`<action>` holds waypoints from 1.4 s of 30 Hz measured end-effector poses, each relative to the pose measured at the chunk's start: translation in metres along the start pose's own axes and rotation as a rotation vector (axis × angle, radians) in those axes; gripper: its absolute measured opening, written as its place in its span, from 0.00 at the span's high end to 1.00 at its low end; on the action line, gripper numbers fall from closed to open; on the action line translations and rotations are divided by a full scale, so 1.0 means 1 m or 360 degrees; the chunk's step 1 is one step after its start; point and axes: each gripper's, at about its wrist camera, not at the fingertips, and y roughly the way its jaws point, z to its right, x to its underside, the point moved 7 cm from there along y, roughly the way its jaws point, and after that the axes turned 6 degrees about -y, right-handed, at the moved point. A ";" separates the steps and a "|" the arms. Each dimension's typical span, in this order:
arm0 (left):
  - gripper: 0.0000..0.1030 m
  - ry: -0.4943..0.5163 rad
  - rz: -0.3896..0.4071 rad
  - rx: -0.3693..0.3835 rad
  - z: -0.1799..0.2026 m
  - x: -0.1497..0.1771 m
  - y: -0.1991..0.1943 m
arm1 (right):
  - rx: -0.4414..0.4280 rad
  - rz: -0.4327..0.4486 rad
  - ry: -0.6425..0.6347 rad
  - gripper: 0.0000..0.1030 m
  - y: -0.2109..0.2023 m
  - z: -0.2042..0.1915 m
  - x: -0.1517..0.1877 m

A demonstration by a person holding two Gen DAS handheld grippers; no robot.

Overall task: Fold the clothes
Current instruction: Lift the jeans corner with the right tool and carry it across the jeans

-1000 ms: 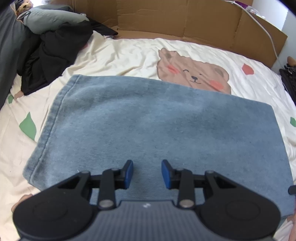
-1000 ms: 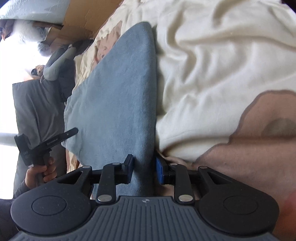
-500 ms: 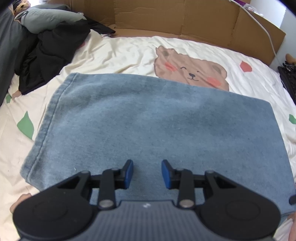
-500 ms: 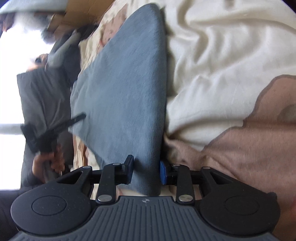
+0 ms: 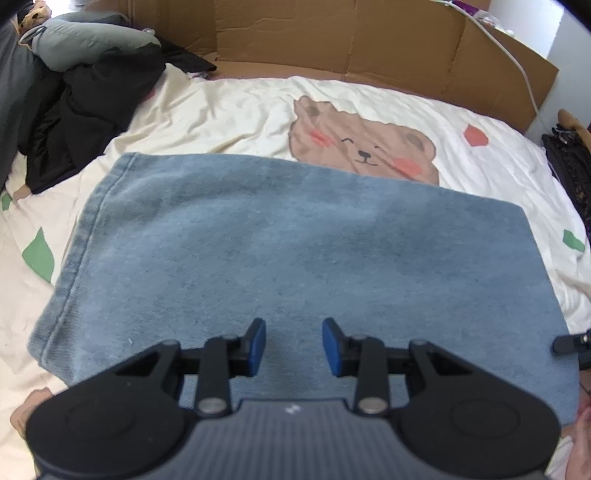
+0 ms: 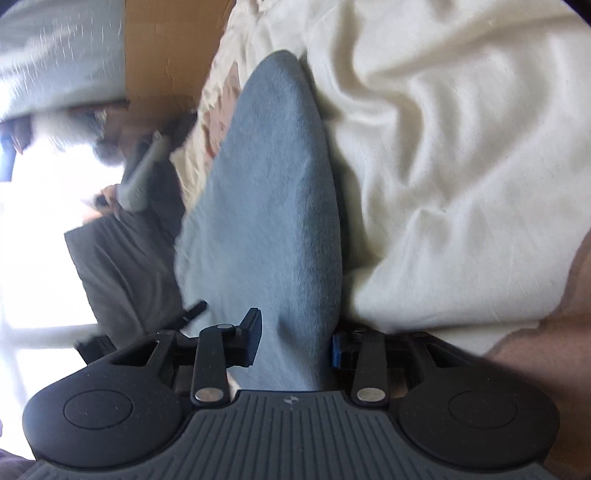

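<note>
A folded blue denim garment [image 5: 295, 251] lies flat on the bear-print bed sheet [image 5: 229, 107]. My left gripper [image 5: 293, 347] hovers over its near edge, open, with nothing between the blue pads. In the right wrist view the garment [image 6: 273, 206] runs away from me along the cream sheet [image 6: 443, 166]. Its right-hand edge sits between the fingers of my right gripper [image 6: 295, 347]. Those jaws are opening, and the cloth bulges loosely in the widened gap. A black fingertip [image 5: 569, 343] of the right gripper shows at the garment's right edge in the left wrist view.
A brown cardboard wall [image 5: 332, 40] lines the far side of the bed. A heap of black clothes [image 5: 88, 110] and a grey bundle [image 5: 85, 33] lie at the far left. A white cable [image 5: 517, 62] hangs over the cardboard. A dark object [image 5: 569, 166] sits at the right edge.
The right gripper's jaws have widened around the garment's edge, and that gripper has rolled and sunk toward the bed. The left gripper and the flat garment have stayed put.
</note>
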 end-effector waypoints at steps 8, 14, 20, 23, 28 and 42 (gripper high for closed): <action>0.65 -0.0049 -0.0012 0.0008 -0.012 0.004 0.000 | -0.0035 0.0026 -0.0148 0.54 0.003 -0.032 -0.017; 0.65 -0.0077 -0.0003 0.0012 -0.020 0.003 -0.001 | 0.0086 0.0057 -0.0110 0.55 0.020 -0.015 -0.032; 0.65 -0.0092 0.0002 0.0045 -0.021 0.003 -0.001 | 0.0045 -0.0031 -0.0173 0.60 0.026 -0.017 -0.025; 0.65 -0.0084 0.0054 0.0093 -0.017 0.000 -0.009 | 0.0102 -0.0056 -0.0187 0.76 0.032 -0.016 -0.027; 0.65 0.0001 0.0050 0.0104 -0.006 -0.001 -0.013 | 0.0164 -0.0073 -0.0236 0.92 0.037 -0.019 -0.029; 0.65 0.0140 0.0035 0.0181 0.031 -0.001 -0.013 | 0.0208 -0.0005 -0.0280 0.95 0.022 -0.065 -0.034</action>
